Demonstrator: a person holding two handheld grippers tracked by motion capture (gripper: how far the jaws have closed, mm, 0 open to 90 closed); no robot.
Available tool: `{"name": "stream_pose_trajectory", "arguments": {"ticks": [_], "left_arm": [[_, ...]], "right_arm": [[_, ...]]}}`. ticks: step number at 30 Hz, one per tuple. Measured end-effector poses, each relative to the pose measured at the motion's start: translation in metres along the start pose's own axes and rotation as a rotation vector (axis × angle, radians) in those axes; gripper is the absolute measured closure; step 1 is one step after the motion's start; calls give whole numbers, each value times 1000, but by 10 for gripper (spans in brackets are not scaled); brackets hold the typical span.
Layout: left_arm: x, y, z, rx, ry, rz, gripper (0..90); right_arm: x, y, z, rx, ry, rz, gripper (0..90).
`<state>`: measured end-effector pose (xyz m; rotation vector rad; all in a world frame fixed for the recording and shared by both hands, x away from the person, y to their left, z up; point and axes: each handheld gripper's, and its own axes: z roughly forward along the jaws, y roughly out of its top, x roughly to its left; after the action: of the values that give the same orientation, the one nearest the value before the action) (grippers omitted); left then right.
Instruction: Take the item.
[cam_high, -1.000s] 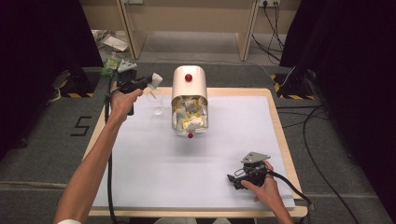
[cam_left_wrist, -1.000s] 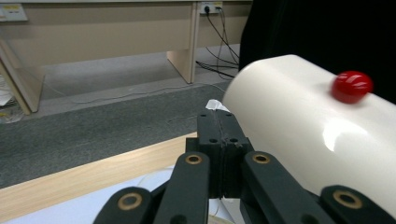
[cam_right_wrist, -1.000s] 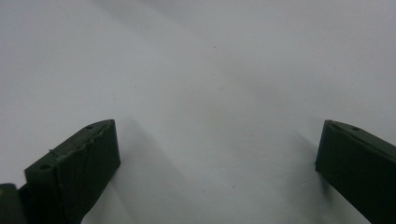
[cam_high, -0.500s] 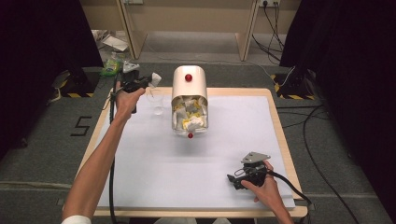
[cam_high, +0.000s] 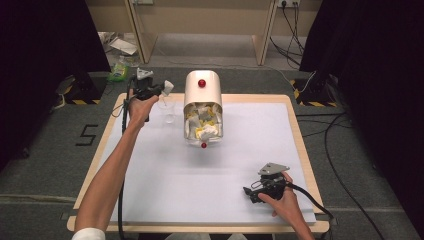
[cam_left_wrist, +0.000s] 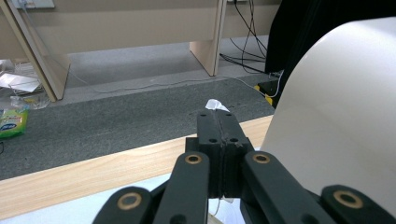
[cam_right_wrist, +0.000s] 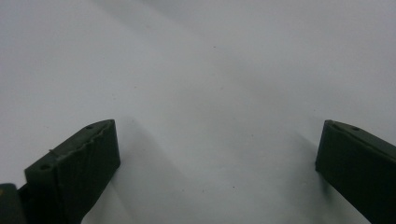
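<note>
High view: a cream, round-topped bin (cam_high: 202, 107) lies on the white sheet covering the wooden table (cam_high: 298, 132), its smooth shell carrying two red knobs, one on top and one at the lower rim. Its open mouth shows crumpled white and yellow paper scraps, too tangled to count. Just left of it stands a small clear glass (cam_high: 168, 111), hard to make out against the pale sheet. Above the glass the left gripper (cam_high: 161, 90) is clamped on a crumpled white scrap (cam_high: 168, 87); in the left gripper view the two black jaws meet flat, with a white corner of the scrap (cam_left_wrist: 216, 104) poking past the tips and a thin edge below them, the rest hidden between the pads. The bin's glossy curved side fills that view's right, cut off by the frame. The right gripper (cam_high: 248, 192) rests low on the sheet near the table's front right corner, its matte black jaws spread wide with bare sheet between them.
</note>
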<state>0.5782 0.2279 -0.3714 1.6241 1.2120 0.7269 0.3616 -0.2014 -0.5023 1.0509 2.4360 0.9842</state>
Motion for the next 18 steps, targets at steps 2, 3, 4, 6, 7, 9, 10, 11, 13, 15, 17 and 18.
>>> {"name": "stream_pose_trajectory", "arguments": {"ticks": [2,3,4,6,7,9,10,11,13,15,17,18], "left_arm": [[0,-4,3,-1,6,3,892],[1,-5,3,2,8,8,892],[2,-8,4,5,12,10,892],[4,-12,6,12,15,4,892],[7,-16,7,19,17,2,892],[9,-19,7,25,17,-1,891],[11,-20,7,26,20,-1,892],[12,-22,7,30,24,-2,891],[14,-25,7,39,26,0,891],[15,-28,7,48,29,3,891],[16,-31,8,52,28,-3,890],[16,-32,8,55,29,-2,890]], "right_arm": [[0,0,0,0,0,0,4],[0,0,0,0,0,0,4],[0,0,0,0,0,0,4],[0,0,0,0,0,0,4],[0,0,0,0,0,0,4],[0,0,0,0,0,0,4],[0,0,0,-1,0,-1,4],[0,0,0,-2,0,0,4],[0,0,0,-2,0,-1,4],[0,0,0,-2,0,-1,4],[0,0,0,-1,0,0,4],[0,0,0,-2,0,-1,4]]}}
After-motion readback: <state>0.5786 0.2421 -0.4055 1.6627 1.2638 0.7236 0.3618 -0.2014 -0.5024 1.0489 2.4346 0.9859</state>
